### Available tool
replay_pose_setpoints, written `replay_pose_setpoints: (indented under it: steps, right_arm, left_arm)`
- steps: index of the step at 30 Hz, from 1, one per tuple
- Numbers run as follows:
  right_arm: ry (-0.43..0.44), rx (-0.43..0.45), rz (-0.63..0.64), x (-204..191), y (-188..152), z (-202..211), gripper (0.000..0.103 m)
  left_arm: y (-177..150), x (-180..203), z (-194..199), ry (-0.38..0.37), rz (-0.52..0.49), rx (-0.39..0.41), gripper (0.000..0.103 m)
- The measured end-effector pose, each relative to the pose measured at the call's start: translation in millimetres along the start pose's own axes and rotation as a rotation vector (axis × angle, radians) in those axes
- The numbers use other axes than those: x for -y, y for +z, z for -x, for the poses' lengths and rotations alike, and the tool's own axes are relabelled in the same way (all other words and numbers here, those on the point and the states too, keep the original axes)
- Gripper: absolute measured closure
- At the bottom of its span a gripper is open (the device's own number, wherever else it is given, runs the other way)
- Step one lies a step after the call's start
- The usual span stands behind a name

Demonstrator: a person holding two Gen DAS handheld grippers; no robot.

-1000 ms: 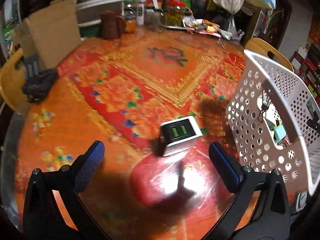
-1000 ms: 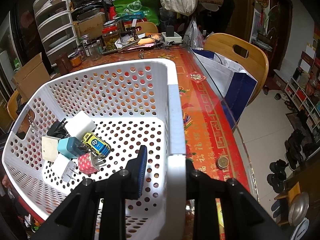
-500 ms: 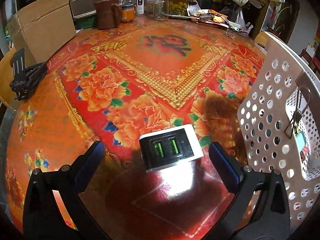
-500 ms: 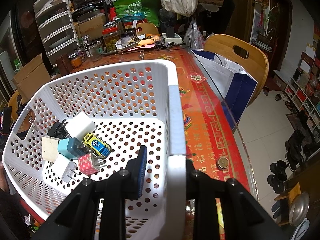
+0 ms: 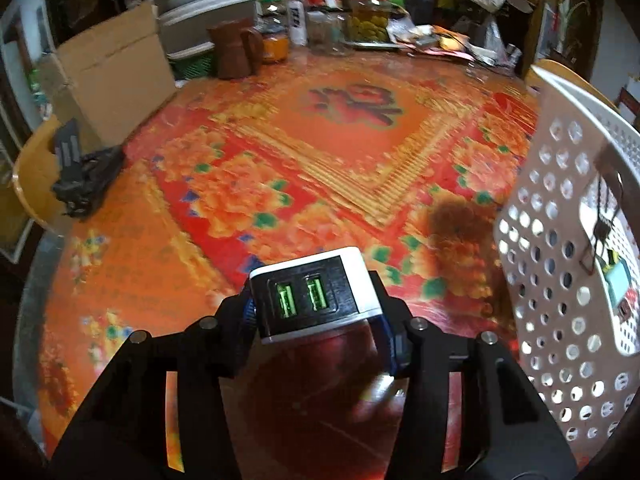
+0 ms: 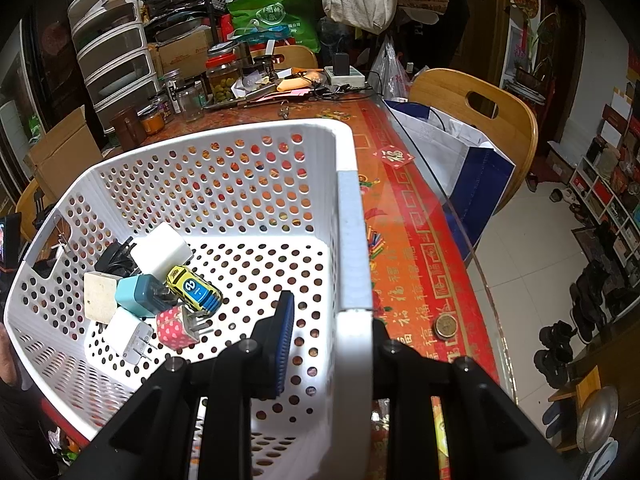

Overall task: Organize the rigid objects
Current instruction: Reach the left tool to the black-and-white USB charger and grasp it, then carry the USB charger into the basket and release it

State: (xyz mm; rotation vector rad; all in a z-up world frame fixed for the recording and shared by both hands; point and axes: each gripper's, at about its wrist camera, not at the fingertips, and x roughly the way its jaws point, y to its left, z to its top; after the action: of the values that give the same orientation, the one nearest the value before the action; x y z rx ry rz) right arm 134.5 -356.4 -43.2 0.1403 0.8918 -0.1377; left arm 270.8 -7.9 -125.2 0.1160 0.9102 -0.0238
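My left gripper (image 5: 320,316) is shut on a white USB charger (image 5: 316,292) with a black face and two green ports, held just above the red flowered tablecloth (image 5: 320,152). The white perforated basket (image 5: 560,240) stands to its right. My right gripper (image 6: 328,328) is shut on the basket's right wall (image 6: 352,280). Inside the basket lie several chargers and plugs (image 6: 160,252) and a yellow toy car (image 6: 194,288), gathered at the left.
A cardboard box (image 5: 116,76), a brown mug (image 5: 230,52) and jars (image 5: 366,20) stand at the table's far edge. A black object (image 5: 80,176) lies at the left rim. Wooden chairs (image 6: 480,120) stand beside the table. A coin (image 6: 446,326) lies right of the basket.
My left gripper moved forward around the charger and closed on it, then lifted it slightly. The right gripper and basket have stayed still.
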Motion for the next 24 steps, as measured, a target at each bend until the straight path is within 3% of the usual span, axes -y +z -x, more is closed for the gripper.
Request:
replay_pose_setpoints:
  steps: [5, 12, 20, 24]
  right_arm:
    - [0.004, 0.003, 0.002, 1, 0, 0, 0.078]
    - [0.007, 0.004, 0.005, 0, 0, 1, 0.078]
    - [0.007, 0.004, 0.006, -1, 0, 1, 0.078]
    - [0.008, 0.005, 0.005, -1, 0, 1, 0.078]
  left_arm:
    - [14, -22, 13, 0.071, 0.019, 0.032, 0.056]
    - [37, -34, 46, 0.104, 0.021, 0.093, 0.056]
    - [60, -2, 90, 0.103, -0.039, 0.170, 0.056]
    - [70, 18, 108, 0.064, -0.061, 0.184, 0.056]
